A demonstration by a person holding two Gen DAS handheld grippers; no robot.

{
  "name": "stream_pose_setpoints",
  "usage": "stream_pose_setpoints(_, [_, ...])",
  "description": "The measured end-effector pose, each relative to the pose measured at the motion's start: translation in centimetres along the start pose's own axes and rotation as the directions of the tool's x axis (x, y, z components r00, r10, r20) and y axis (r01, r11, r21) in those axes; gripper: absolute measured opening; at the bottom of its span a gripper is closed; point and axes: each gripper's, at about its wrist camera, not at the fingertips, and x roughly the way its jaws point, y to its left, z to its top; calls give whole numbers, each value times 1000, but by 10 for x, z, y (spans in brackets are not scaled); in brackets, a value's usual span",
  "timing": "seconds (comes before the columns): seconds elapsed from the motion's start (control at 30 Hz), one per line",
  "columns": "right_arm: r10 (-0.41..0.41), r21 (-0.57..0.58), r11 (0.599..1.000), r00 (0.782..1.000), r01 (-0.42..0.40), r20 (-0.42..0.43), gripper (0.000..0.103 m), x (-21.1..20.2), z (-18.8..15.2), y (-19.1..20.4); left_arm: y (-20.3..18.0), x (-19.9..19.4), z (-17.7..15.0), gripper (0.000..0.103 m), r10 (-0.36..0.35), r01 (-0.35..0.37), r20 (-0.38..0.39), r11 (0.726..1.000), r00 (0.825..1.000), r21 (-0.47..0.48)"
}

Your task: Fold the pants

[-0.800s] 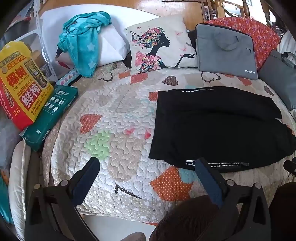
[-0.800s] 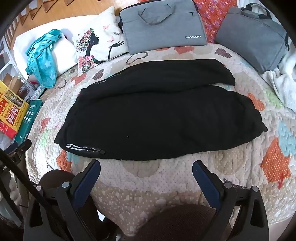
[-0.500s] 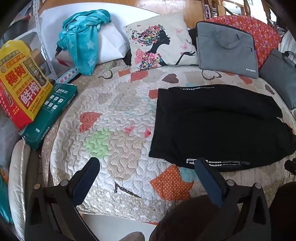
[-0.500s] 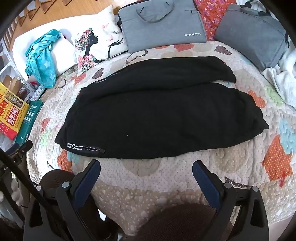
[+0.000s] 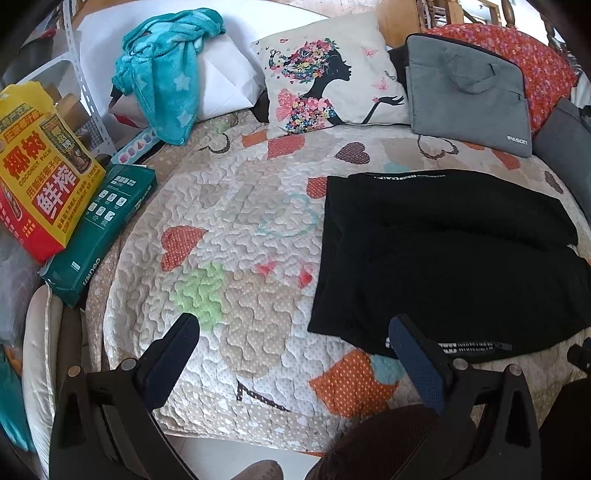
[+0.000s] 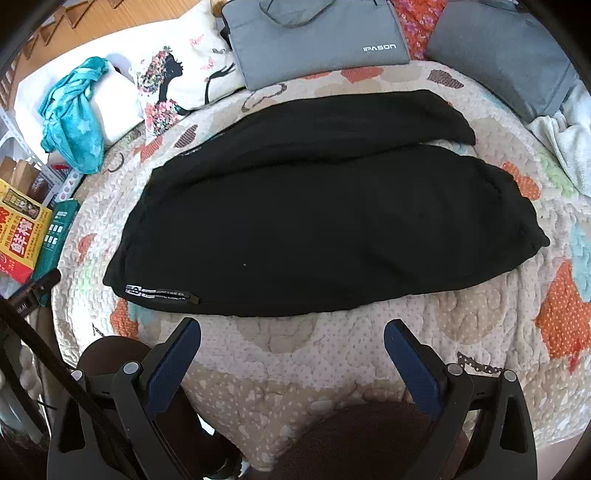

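Black pants [image 6: 314, 221] lie flat on the heart-patterned quilt [image 6: 332, 354], waistband to the left, both legs spread to the right, the far leg shorter in view. They also show in the left wrist view [image 5: 443, 266], at the right. My left gripper [image 5: 291, 332] is open and empty, above the quilt just left of the waistband's near corner. My right gripper [image 6: 291, 332] is open and empty, above the quilt just in front of the pants' near edge.
At the head of the bed lie a printed pillow [image 5: 332, 85], a teal blanket [image 5: 166, 70] on a white pillow, and two grey laptop bags [image 6: 317, 33] [image 6: 506, 55]. A yellow carton [image 5: 37, 170] and a green box [image 5: 99, 229] stand at the left edge.
Both grippers have crept slightly forward toward the pants. The pants have not moved and both grippers stay open.
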Motion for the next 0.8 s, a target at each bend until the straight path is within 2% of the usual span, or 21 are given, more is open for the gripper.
stream_pose_setpoints(0.2, [-2,10,1000,999,2,-37,102,10,3,-4,3,34,10,102,23,-23,-43,1000,999,4])
stream_pose_setpoints(0.43, [4,40,999,998,-1,-68,102,22,8,-9,11,109,-6,102,37,-35,-200,999,979,13])
stream_pose_setpoints(0.5, [6,45,999,997,-2,-77,102,24,8,-9,15,118,-13,102,17,-17,-221,1000,975,1])
stream_pose_setpoints(0.73, [11,55,998,995,-6,-95,102,30,11,-9,21,124,-24,103,-57,48,-218,998,974,-45])
stream_pose_setpoints(0.8, [16,61,998,995,-11,-94,102,30,11,-11,27,127,-27,103,-104,84,-240,992,965,-93])
